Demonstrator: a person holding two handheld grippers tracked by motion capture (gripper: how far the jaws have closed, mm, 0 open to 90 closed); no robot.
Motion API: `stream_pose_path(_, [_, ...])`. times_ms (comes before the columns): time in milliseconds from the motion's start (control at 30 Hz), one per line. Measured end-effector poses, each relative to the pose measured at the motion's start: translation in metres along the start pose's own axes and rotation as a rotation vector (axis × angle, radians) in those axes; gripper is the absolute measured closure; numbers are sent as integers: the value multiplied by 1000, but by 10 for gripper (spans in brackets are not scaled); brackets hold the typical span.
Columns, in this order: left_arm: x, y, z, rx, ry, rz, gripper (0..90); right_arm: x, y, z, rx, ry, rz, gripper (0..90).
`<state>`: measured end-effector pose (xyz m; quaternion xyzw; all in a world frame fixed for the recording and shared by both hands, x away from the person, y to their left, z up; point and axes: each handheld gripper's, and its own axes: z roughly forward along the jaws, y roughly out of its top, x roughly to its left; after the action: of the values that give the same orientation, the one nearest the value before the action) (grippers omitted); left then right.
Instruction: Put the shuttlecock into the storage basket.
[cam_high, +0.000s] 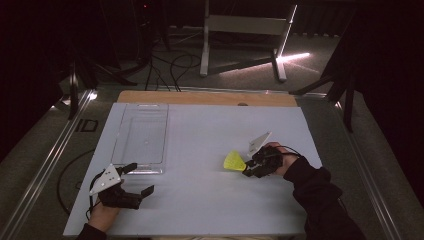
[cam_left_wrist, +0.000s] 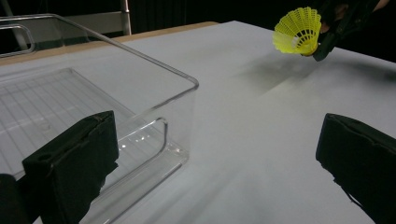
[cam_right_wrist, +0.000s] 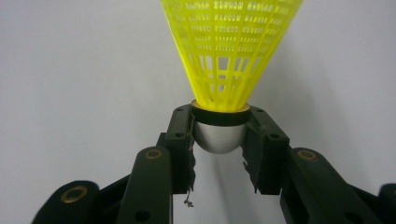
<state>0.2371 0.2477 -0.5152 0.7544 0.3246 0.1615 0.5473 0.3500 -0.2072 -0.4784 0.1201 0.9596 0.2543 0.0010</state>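
Observation:
A yellow plastic shuttlecock (cam_high: 233, 161) with a silver-grey cap (cam_right_wrist: 220, 135) is held above the white table (cam_high: 200, 200), right of centre. My right gripper (cam_high: 246, 170) is shut on that cap, and the yellow skirt (cam_right_wrist: 231, 51) points away from the jaws. In the left gripper view the shuttlecock (cam_left_wrist: 299, 31) hangs at the upper right, off the surface, casting a shadow below. My left gripper (cam_high: 141, 179) rests at the table's front left with its jaws wide open and nothing between them. Its fingers (cam_left_wrist: 70, 163) frame the near end of a clear plastic bin (cam_high: 141, 137).
The clear bin (cam_left_wrist: 93, 93) lies on the left half of the white table, empty, its near wall close to my left gripper. A wooden strip (cam_high: 205, 97) runs along the table's far edge. Beyond it stand a white frame (cam_high: 245, 30) and floor cables.

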Motion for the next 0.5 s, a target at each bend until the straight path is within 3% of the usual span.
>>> stream_pose_path(233, [-5, 6, 6, 13, -35, 2, 1, 4, 3, 1, -47, 32, -20, 653])
stream_pose_path(367, [-7, 11, 9, 8, -77, -18, 2, 7, 5, -2, -79, 49, -22, 653])
stream_pose_path(500, [-10, 20, 12, 27, -87, 5, 2, 8, 8, -7, -123, 63, -20, 654])
